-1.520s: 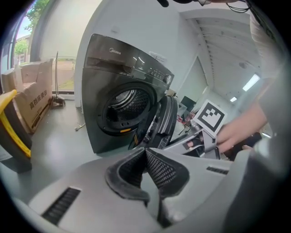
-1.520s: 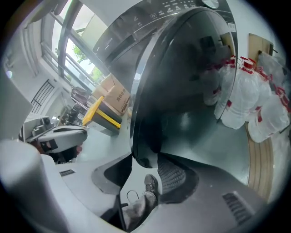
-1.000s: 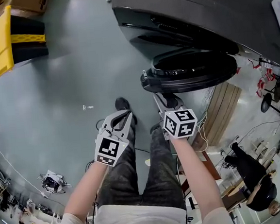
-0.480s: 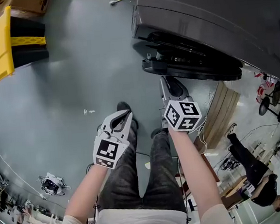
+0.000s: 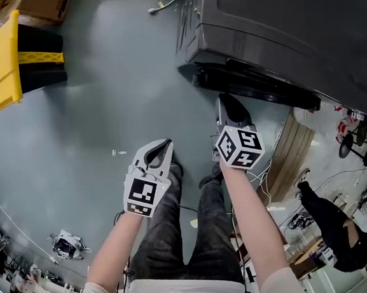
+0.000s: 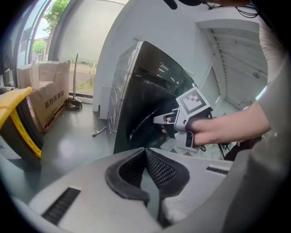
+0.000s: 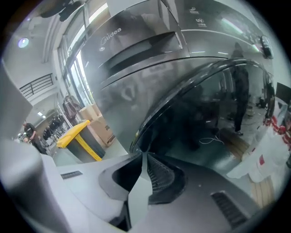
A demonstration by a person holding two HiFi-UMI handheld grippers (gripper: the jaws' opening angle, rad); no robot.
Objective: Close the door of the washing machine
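A dark grey washing machine [image 5: 287,19] fills the upper right of the head view. Its round dark door [image 5: 255,88] lies almost flat against the machine's front. My right gripper [image 5: 226,107] has its tips right at the door's lower edge; its jaws are closing, tips nearly together, with nothing between them. The right gripper view shows the door's glass [image 7: 204,113] close ahead of the right gripper [image 7: 143,155]. My left gripper [image 5: 164,144] hangs over the floor to the left, shut and empty. The left gripper view looks past the left gripper [image 6: 145,151] at the machine [image 6: 145,86] and right gripper [image 6: 160,120].
A yellow-lidded bin [image 5: 3,59] and a cardboard box [image 5: 37,3] stand at the far left. A cable [image 5: 161,4] lies on the floor by the machine's corner. Wooden boards [image 5: 286,153] lean on the right, and a person [image 5: 334,231] stands beyond. My own legs are below.
The door has swung from wide open to nearly against the machine. My right gripper moved forward with it and its jaws came together. The left gripper drifted slightly forward.
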